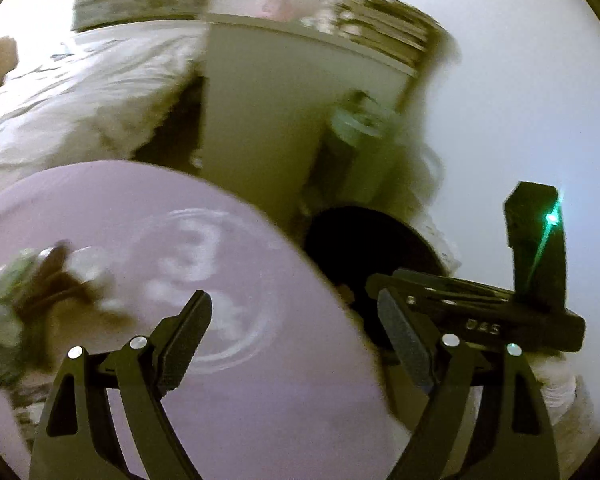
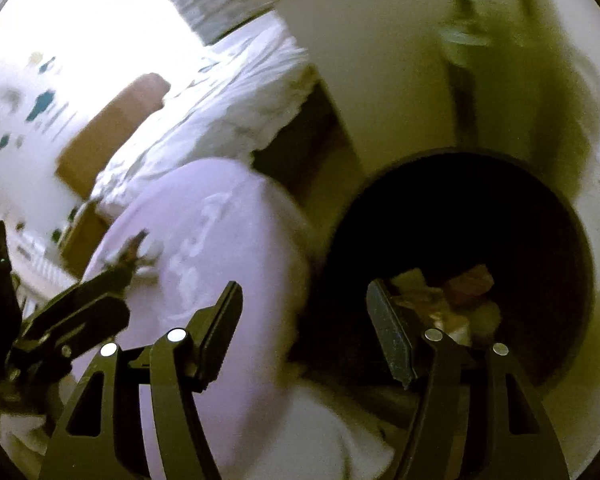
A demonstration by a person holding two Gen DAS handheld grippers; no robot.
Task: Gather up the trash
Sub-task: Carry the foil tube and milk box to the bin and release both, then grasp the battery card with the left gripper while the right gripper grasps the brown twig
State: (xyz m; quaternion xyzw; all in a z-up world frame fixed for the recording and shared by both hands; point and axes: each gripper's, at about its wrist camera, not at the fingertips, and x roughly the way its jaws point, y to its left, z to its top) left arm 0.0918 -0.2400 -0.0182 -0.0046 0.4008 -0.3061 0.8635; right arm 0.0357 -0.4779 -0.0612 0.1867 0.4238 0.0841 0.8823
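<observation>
Two tools in view, one per hand.

Left tool [image 1: 296, 336]: jaws stand wide apart, nothing between the pads. Below it, in the left wrist view, sits one round lilac cushion [image 1: 160, 240] with a pale swirled print. The same cushion shows in the right wrist view, lying against the bed edge.

Right tool [image 2: 304, 328]: jaws parted to a moderate gap, nothing gripped. Its left finger [image 2: 216, 336] hangs over the cushion edge; its right finger [image 2: 392, 336] hangs over the mouth of one black round bin [image 2: 560, 240].

Trash: a small heap of crumpled scraps [image 2: 448, 296], pale and reddish-brown, lies inside the bin, just past the right finger. The count of pieces cannot be told, as they are blurred and overlapping. In the left wrist view the bin interior reads only as dark.

On the left part of the cushion lies one cluster of dark and greenish bits [image 1: 52, 276]; too smeared to name or count.

One bed with rumpled white bedding [image 1: 80, 92] runs behind the cushion. One pale cabinet [image 1: 280, 100] stands beside the bed, behind the bin. One slim greenish bottle-like object [image 1: 352, 128] stands against the cabinet's right side; blurred.

One brown cardboard-coloured box [image 2: 112, 128] rests on the bed in the right wrist view.

Each tool shows in the other's camera: the right one at right in the left view, the left one at lower left in the right view.

Both views are motion-blurred.
</observation>
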